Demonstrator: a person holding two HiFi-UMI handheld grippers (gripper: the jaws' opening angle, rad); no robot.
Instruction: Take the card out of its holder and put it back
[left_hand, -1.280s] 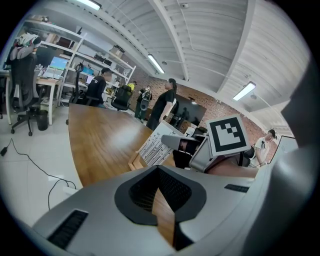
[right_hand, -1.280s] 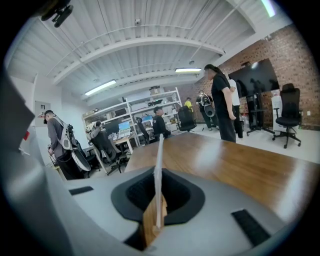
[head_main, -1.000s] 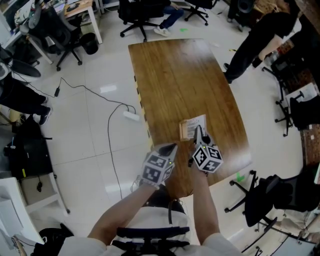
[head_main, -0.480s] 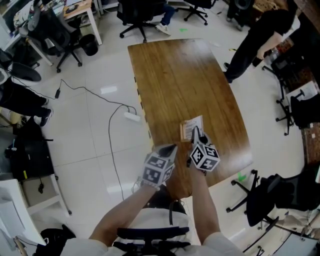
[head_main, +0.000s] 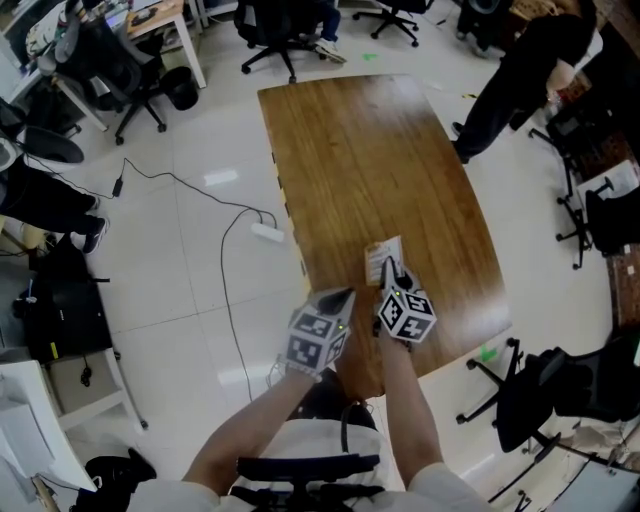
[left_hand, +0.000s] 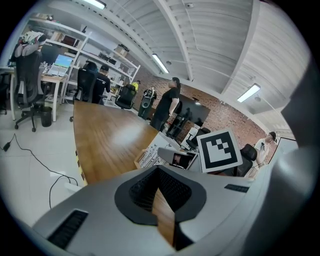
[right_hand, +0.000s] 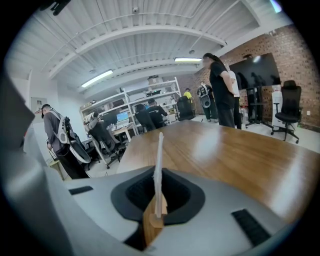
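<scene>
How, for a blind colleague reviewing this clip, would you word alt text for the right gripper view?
The right gripper is shut on a thin white card, seen edge-on and standing up between its jaws. Beyond lies a long wooden table, with people and office chairs in the room behind.

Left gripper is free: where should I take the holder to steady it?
Probably the holder by its bare wooden left edge, coming in from the left. The card covers the rest, and the right gripper, shut on the card, fills the near side. The left gripper hovers on that left side.
</scene>
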